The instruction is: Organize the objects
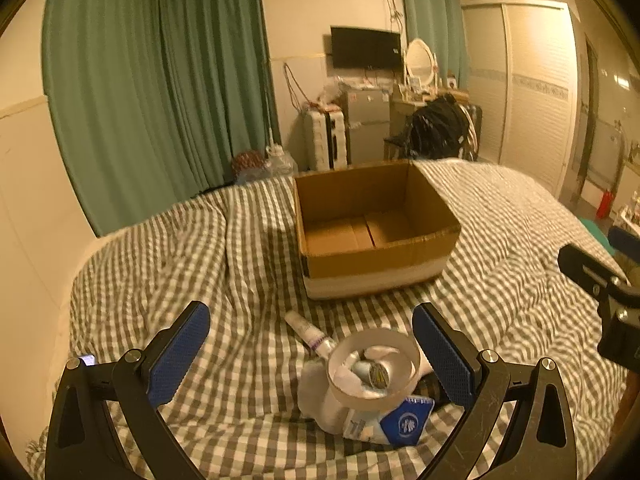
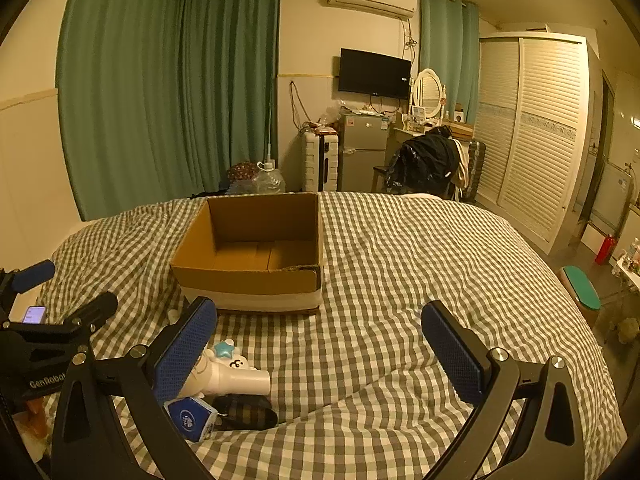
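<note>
Left tool (image 1: 310,352): my fingers are spread wide and grip nothing; the pile of small things lies between them on the bed, with the white toy's round mouth close to the right pad, and I cannot tell if it touches.
Right tool (image 2: 318,350): spread wide too, holding nothing; only checked cover lies between its pads, and the pile sits at 8 o'clock, partly behind the left pad (image 2: 184,354).
Cardboard box (image 1: 372,224): open-topped and brown with a pale band round its base, it stands on the bed at 12 o'clock from my left tool, with only its folded bottom flaps showing inside.
Bed (image 1: 192,264): a rumpled grey-and-white gingham cover carries everything.
Left view only: I look straight into the white toy (image 1: 374,364), and a slim white tube (image 1: 308,330) lies at 11 o'clock from it, pointing towards the box.
Right view only: the toy (image 2: 228,374) shows side-on, with a teal star and a small face; a dark checked item (image 2: 244,412) lies at 6 o'clock from it.
Both views: a blue-and-white packet (image 1: 394,422) lies at the pile's near edge.
</note>
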A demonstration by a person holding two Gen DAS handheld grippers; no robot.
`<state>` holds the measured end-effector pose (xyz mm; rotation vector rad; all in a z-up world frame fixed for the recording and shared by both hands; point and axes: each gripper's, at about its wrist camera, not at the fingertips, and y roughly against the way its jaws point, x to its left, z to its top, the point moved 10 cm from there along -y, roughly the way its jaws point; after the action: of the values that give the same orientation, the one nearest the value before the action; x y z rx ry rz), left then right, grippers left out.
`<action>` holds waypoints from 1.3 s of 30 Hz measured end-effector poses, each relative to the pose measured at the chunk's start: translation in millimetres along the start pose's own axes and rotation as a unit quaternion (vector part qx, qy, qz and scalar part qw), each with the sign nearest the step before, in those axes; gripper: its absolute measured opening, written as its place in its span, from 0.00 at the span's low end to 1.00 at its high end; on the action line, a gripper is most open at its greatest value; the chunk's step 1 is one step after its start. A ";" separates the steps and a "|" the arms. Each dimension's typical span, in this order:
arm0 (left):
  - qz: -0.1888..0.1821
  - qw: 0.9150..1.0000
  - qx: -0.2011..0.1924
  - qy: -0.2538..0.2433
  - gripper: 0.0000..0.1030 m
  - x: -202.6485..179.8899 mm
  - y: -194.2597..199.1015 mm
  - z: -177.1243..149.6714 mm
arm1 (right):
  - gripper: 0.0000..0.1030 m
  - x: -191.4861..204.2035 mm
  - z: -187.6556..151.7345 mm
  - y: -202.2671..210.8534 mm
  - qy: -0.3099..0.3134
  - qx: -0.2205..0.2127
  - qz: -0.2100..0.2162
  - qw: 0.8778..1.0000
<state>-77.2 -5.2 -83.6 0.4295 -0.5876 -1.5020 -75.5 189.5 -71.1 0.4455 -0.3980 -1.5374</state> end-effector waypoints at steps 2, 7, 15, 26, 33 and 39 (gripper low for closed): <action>-0.006 1.000 0.013 -0.002 1.00 -4.2 -6.5 -6.9 | 1.00 -1.9 -4.2 -5.8 -0.002 0.009 -0.002 1.000; -0.023 0.999 0.038 -0.019 1.00 -18.7 -20.4 -25.3 | 1.00 -7.1 -19.6 -24.1 -0.009 0.037 -0.005 0.999; -0.052 0.992 0.113 -0.038 1.00 -38.3 -67.5 -67.7 | 1.00 -8.1 -44.1 -56.5 -0.013 0.079 -0.001 0.997; -0.147 0.977 0.156 0.005 0.81 -48.0 -99.7 -74.4 | 1.00 12.1 -76.0 -95.5 0.010 0.136 0.018 0.990; -0.105 0.985 0.134 -0.007 0.81 -16.9 -95.7 -53.3 | 0.91 25.0 -98.7 -104.2 0.017 0.184 0.047 0.982; -0.065 0.990 0.119 -0.021 0.81 12.7 -100.5 -50.5 | 0.75 53.3 -128.0 -114.2 0.081 0.243 0.068 0.964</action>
<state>-126.9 -26.3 -183.0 0.6329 -0.7894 -1.5741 -108.0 141.4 -241.0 0.9007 -0.6670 -1.2513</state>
